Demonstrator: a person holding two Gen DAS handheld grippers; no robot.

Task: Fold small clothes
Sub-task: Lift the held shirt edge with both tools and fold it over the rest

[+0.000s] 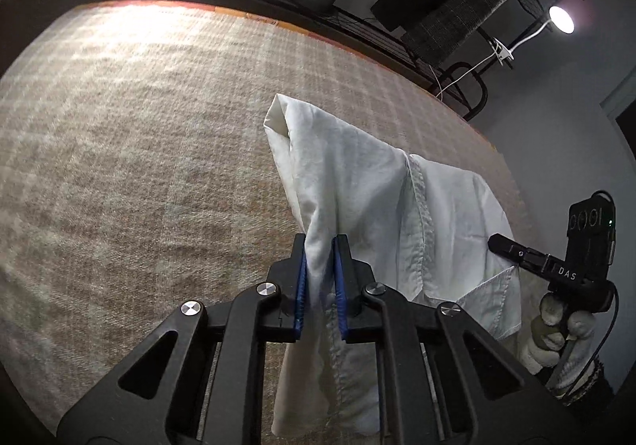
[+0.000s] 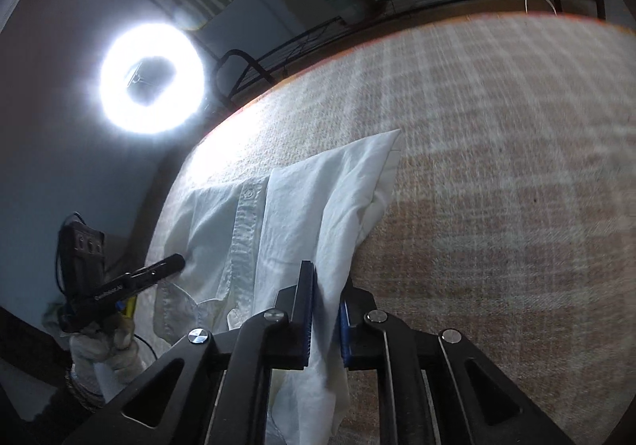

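**Both tongs clamped on white shirt, cloth raised off plaid blanket**

Left tongs [image 1: 321,286]: blue pads nearly together, with a bunched fold of the white shirt [image 1: 369,190] pinched between them. Cloth runs up out of the pads to a peaked, open-ended fold (looks like a sleeve or corner, cannot tell which) and also hangs below the pads toward the bottom of the left wrist view.

Right tongs [image 2: 326,310]: pads close together, gripping another gathered fold of the same shirt [image 2: 302,206]. Cloth passes between the pads and drapes below them; the far end comes to a point lying on the plaid blanket [image 2: 497,167].

Position relative to the shirt:
- Button placket with one visible button [image 2: 249,194] lies between the two grip points, left of the right tongs in the right wrist view.
- Stitched seam runs down the shirt just right of the left tongs in the left wrist view.
- Each tool shows in the other's camera: right tongs [image 1: 501,242] touching the shirt's right edge, held by a gloved hand [image 1: 556,329]; left tongs [image 2: 175,261] at the shirt's left side, gloved hand [image 2: 99,345] below.
- The shirt sits near the blanket's edge on the ring light [image 2: 153,77] side.

Blanket surface around the shirt is brown-and-cream check with an orange border. Right wrist view is motion-blurred.
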